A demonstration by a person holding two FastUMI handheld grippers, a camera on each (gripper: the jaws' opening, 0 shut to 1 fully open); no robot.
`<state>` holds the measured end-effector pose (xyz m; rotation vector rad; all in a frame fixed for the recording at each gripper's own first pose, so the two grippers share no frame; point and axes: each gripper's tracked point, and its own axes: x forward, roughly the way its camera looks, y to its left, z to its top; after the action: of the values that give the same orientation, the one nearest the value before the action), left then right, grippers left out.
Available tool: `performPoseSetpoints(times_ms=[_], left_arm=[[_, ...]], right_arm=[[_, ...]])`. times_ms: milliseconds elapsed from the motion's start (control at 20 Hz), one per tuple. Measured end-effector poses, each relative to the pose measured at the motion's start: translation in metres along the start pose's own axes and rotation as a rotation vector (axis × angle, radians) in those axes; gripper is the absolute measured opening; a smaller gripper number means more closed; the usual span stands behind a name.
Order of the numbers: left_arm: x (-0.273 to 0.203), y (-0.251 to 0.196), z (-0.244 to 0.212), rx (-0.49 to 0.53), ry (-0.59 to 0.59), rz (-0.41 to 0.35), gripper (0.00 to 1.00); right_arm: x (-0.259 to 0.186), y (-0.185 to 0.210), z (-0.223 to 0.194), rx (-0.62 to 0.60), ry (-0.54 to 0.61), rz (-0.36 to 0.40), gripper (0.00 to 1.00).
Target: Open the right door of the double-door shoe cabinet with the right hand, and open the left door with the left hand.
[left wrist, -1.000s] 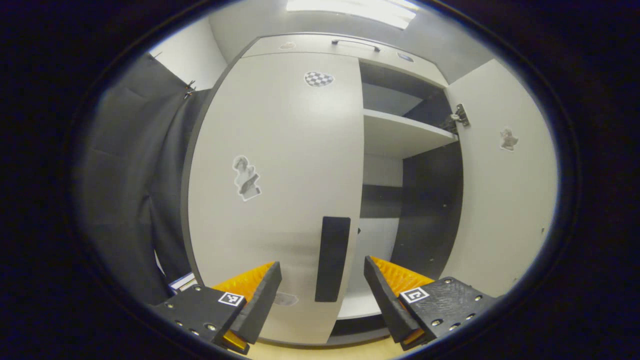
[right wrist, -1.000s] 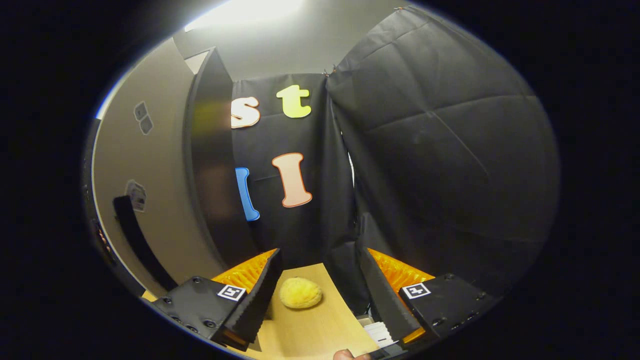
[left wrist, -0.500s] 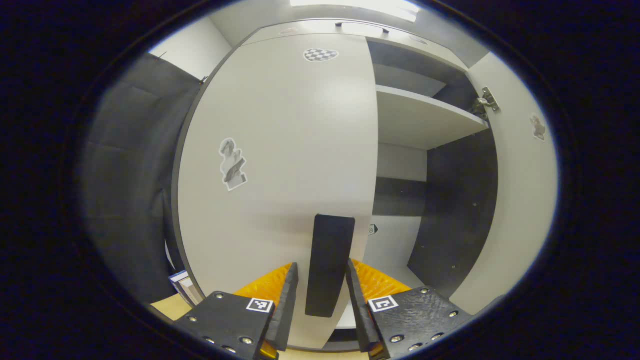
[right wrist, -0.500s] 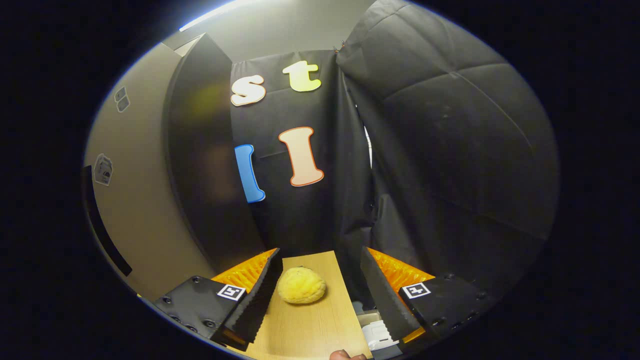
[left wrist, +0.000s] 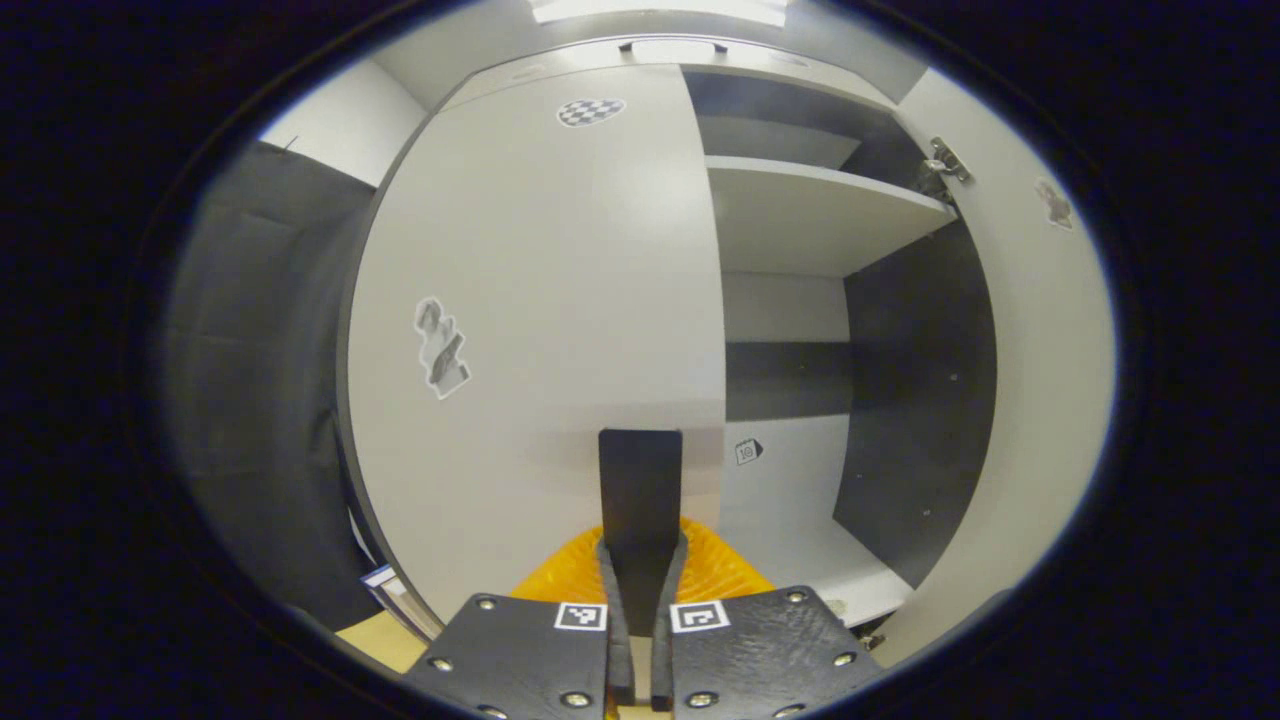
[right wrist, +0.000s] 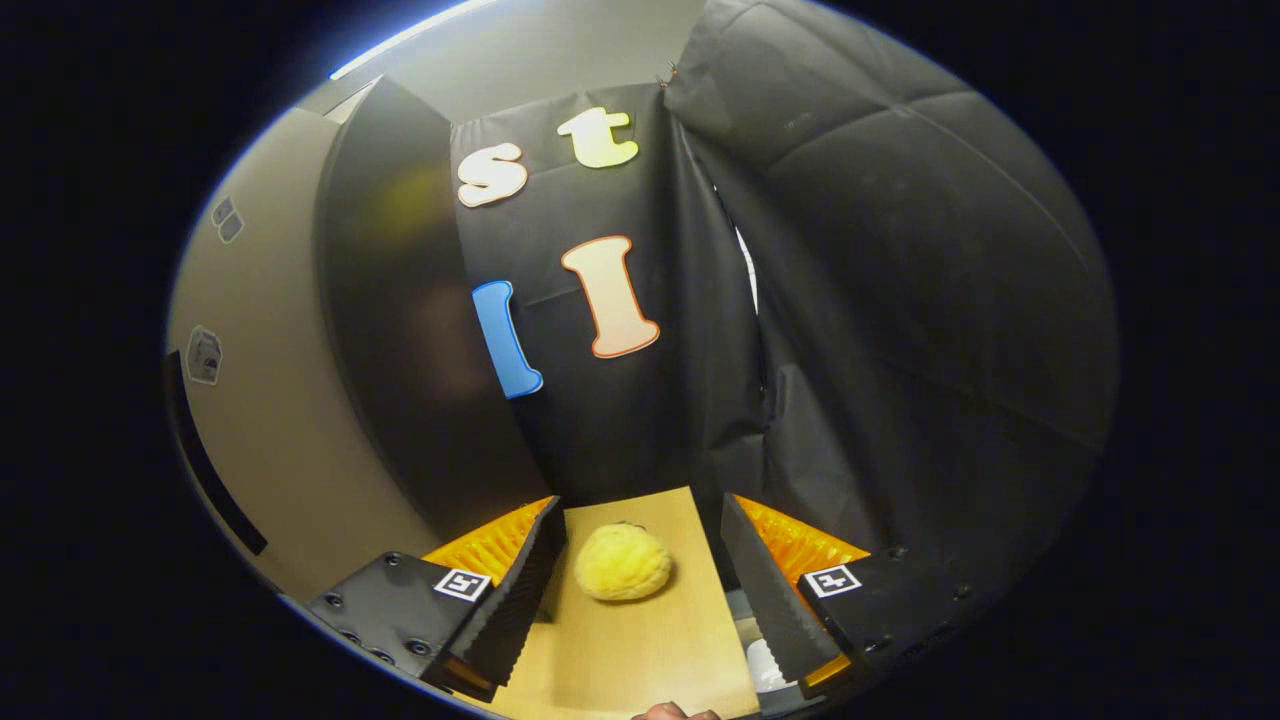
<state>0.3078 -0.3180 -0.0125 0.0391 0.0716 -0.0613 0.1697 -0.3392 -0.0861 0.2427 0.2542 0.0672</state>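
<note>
At the left door [left wrist: 540, 300], the left gripper [left wrist: 640, 590] has its jaws pinching the dark handle [left wrist: 640, 490]. Beside it the right door [left wrist: 1040, 380] stands open. Right gripper [right wrist: 640, 570] jaws spread above a worktop [right wrist: 640, 650], a yellow sponge [right wrist: 622, 562] between them.

Left gripper view: bright, even light from a ceiling lamp [left wrist: 660, 10] at the top edge, which is overexposed. The pale left door [left wrist: 540, 300] ahead of the jaws is clearly lit, with a soft shadow band just above the dark handle [left wrist: 640, 500] between them. Straight edges bow strongly toward the rim; focus is sharp throughout.

Right gripper view: dim and warm-toned. A glare streak [right wrist: 410, 35] lies far above the jaws, to their left. The wooden surface [right wrist: 640, 640] between the jaws is moderately lit; the black cloth [right wrist: 900, 300] beyond falls into deep shadow.
</note>
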Motion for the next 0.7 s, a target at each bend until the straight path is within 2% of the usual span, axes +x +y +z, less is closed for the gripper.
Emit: performPoseSetpoints(times_ms=[300,350,450,500,550,700], left_arm=[[-0.002,0.0,0.0,-0.003,-0.007,-0.019,0.08],[-0.002,0.001,0.0,-0.001,-0.007,-0.02,0.07],[-0.004,0.001,-0.001,-0.022,-0.019,-0.019,0.07],[-0.005,0.002,-0.001,-0.032,-0.026,-0.018,0.08],[-0.006,0.003,0.0,-0.032,-0.034,-0.018,0.08],[-0.007,0.004,0.0,-0.036,-0.04,-0.041,0.08]], right_arm=[[-0.009,0.007,-0.008,-0.055,0.008,-0.004,0.98],[-0.011,0.009,-0.007,-0.055,0.007,-0.006,0.95],[-0.02,0.016,-0.005,-0.05,-0.002,-0.005,0.98],[-0.024,0.019,-0.005,-0.051,-0.008,-0.01,0.98],[-0.03,0.02,-0.003,-0.054,-0.013,-0.02,0.92],[-0.05,0.031,0.002,-0.058,-0.044,-0.06,0.92]])
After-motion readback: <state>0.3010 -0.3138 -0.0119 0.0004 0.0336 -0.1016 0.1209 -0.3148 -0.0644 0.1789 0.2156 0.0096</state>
